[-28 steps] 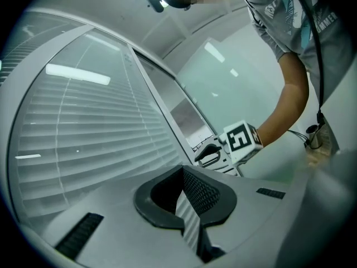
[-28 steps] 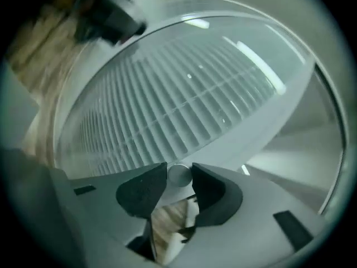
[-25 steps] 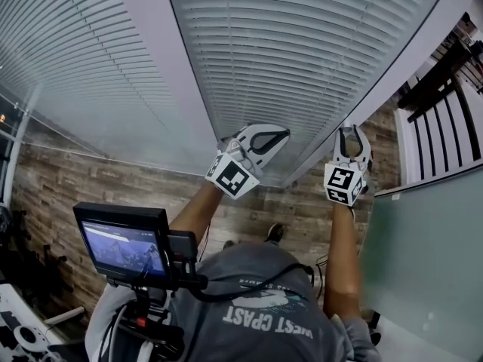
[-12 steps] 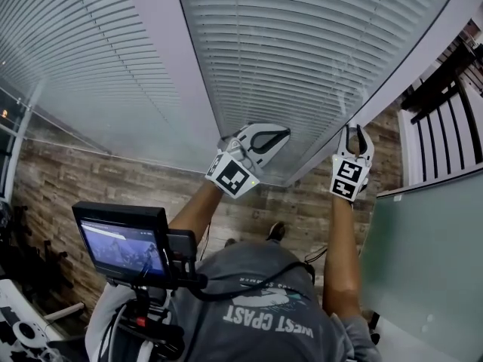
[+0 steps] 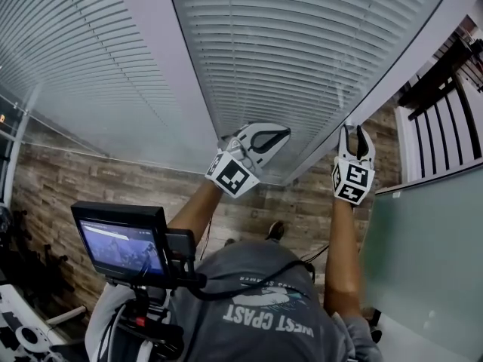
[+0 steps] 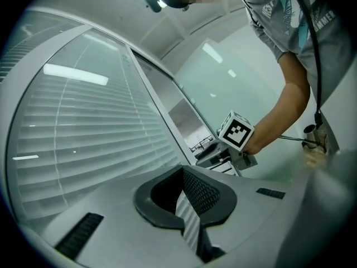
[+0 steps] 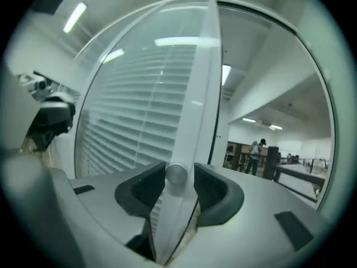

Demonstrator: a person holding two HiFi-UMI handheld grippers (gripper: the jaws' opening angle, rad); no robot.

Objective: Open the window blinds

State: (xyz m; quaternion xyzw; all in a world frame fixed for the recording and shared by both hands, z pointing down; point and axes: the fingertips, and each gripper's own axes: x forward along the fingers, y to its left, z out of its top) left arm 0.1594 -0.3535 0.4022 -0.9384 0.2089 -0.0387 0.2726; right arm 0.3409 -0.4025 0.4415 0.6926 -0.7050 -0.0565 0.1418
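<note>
White slatted blinds [image 5: 302, 51] fill the window pane in front of me; they also show in the left gripper view [image 6: 83, 144] and the right gripper view [image 7: 134, 105]. My right gripper [image 5: 355, 130] is raised against the white frame post [image 7: 203, 82] at the pane's right edge. Its jaws [image 7: 178, 175] are shut on a small round silver knob [image 7: 177, 173] on that post. My left gripper [image 5: 281, 136] is held up by the lower part of the blinds, shut with nothing in it [image 6: 184, 197].
A second blind-covered pane [image 5: 68, 66] lies to the left, past a wide white frame [image 5: 173, 74]. A frosted glass panel [image 5: 423, 262] stands close on the right. A monitor rig [image 5: 121, 247] hangs at my chest. Wood-look floor [image 5: 75, 179] lies below.
My right gripper has shifted a little to the right along the frame and its jaws have narrowed. The left gripper has stayed put.
</note>
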